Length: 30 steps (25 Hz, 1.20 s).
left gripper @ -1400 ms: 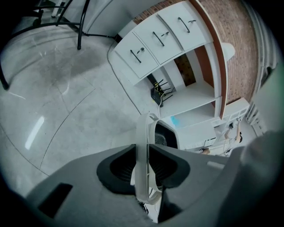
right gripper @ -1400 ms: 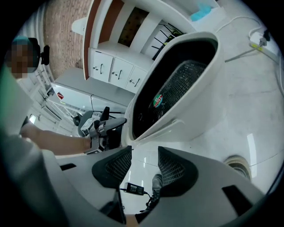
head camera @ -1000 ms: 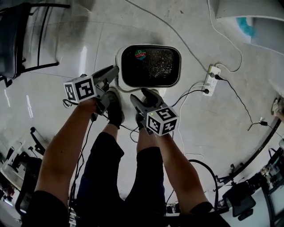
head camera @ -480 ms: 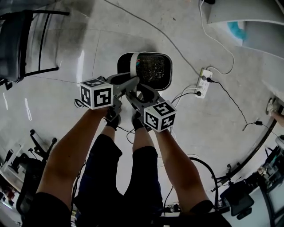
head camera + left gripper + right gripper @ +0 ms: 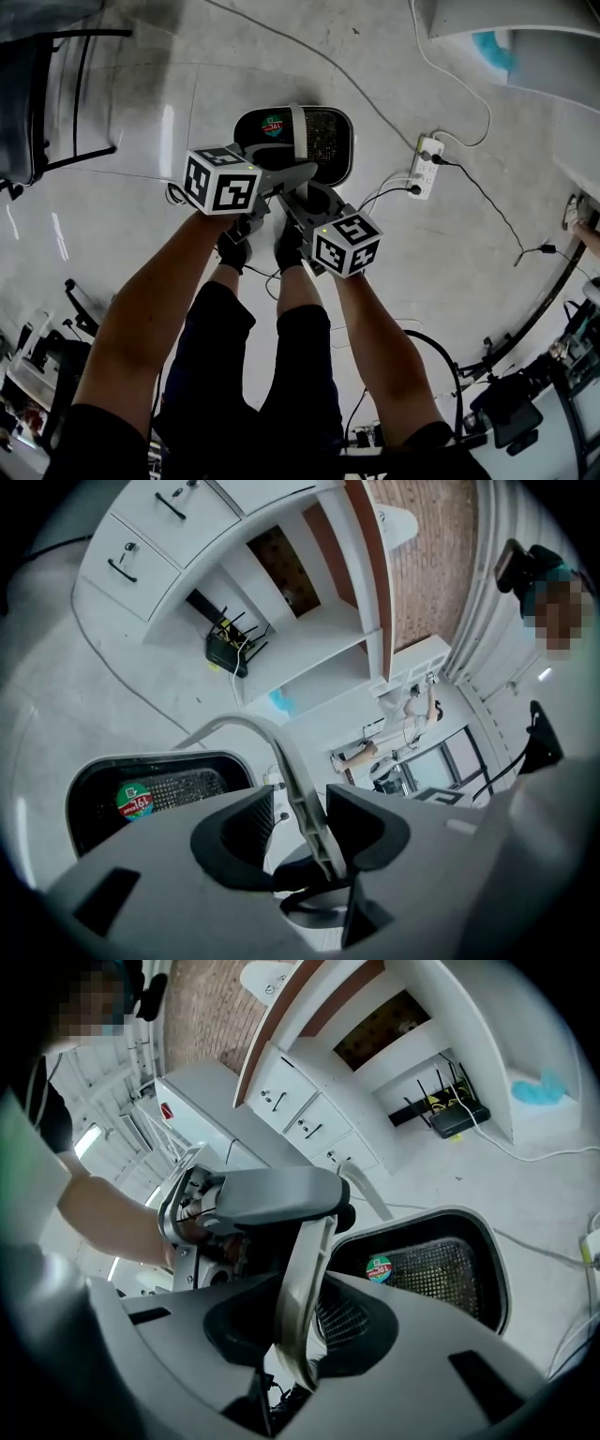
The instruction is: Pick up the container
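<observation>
Forearms [image 5: 155, 314] extended side by side; left hand-held gripper [image 5: 302, 172] has just opened around the handle [image 5: 298, 780], and right hand-held gripper [image 5: 298, 204] has just closed on it.

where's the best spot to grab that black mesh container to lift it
Take the pale bail handle at the top of its arch, coming down from above and pinching across its thin, flat strap. It stands raised over the container, whose own rim is far too wide to pinch.
</observation>
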### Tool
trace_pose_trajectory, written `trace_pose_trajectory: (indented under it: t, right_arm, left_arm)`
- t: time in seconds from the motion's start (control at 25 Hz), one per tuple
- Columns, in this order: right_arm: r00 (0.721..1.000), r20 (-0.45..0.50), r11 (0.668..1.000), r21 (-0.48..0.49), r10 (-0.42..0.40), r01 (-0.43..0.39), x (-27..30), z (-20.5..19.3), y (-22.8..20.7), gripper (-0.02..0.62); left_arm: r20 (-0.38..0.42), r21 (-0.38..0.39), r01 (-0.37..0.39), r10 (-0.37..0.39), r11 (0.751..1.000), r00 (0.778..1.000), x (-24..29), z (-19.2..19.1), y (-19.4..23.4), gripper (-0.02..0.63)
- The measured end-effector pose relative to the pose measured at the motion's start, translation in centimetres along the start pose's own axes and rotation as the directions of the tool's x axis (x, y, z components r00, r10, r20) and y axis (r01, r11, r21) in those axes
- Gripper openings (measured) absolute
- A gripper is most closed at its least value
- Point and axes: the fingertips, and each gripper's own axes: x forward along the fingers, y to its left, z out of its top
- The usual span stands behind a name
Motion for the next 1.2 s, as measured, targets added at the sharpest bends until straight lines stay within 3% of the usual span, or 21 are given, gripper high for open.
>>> trace_pose_trajectory:
  t: [0.12, 0.28, 0.44, 0.6, 0.92, 1.2]
  right_arm:
    - [1.0, -0.004, 1.0, -0.021, 0.008, -0.008, -0.1, 0.1, 0.4, 0.066]
    - [1.0, -0.022, 0.998, -0.06, 0.02, -0.022, -0.1, -0.2, 0.6, 0.054]
    - [0.998, -0.013, 0.997, -0.026, 0.068, -0.068, -0.1, -0.1, 1.7, 0.054]
    - [0.993, 0.017, 0.993, 0.018, 0.12, -0.12, -1.0, 1.3, 3.5, 0.054]
    - [0.983, -0.054, 0.977, -0.118, 0.173, -0.178, -4.7, 5.1, 10.9, 0.054]
    - [0.976, -0.097, 0.966, -0.151, 0.197, -0.21, -9.9, 9.9, 19.0, 0.054]
  left_arm:
    - [0.005, -0.024, 0.038, -0.038, 0.999, 0.999, 0.0, 0.2, -0.6, 0.131]
    - [0.002, -0.043, 0.049, -0.049, 0.998, 0.999, -0.1, 0.0, -0.5, 0.127]
    - [-0.013, -0.064, 0.048, -0.048, 0.997, 0.999, -0.7, -0.2, -0.9, 0.123]
    - [0.022, -0.076, 0.072, -0.071, 0.994, 0.997, -1.6, 0.9, -2.6, 0.118]
    - [0.121, -0.048, 0.113, -0.107, 0.992, 0.987, -7.5, 4.0, -9.9, 0.112]
    - [0.158, -0.024, 0.145, -0.139, 0.989, 0.978, -12.7, 7.3, -18.9, 0.112]
